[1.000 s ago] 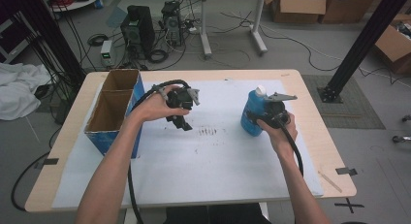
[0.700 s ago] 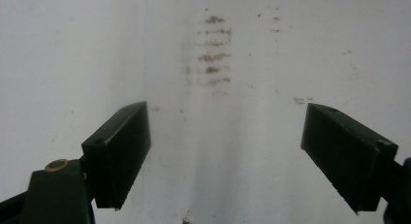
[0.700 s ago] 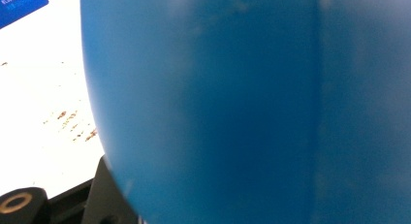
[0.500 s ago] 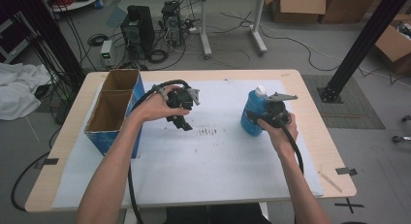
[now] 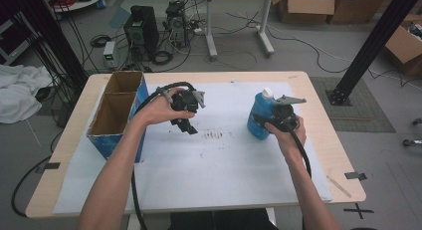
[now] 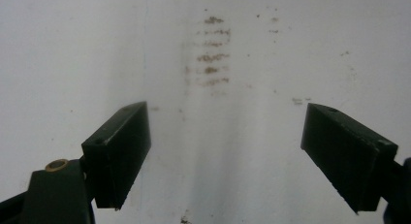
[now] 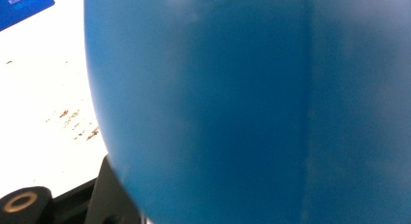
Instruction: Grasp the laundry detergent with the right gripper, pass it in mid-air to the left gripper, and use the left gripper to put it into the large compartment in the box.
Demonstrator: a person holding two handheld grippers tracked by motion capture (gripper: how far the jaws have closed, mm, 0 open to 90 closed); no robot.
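From up high, I am holding my right claw (image 5: 271,119) against the blue bottle (image 5: 260,119), which is standing on the white sheet (image 5: 214,165) on the right. Nothing has moved since a second ago, so I am just waiting.

My left claw (image 6: 242,156) is hanging wide open over brown smudges (image 6: 211,54).

Up close on my right, the bottle (image 7: 252,107) is pressing between my jaws, so I am gripping it, I think.

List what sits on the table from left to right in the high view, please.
Open cardboard box → left hand-held gripper, jaws open above the white sheet → brown smudges on the sheet → blue bottle → right hand-held gripper pressed against the bottle's right side.
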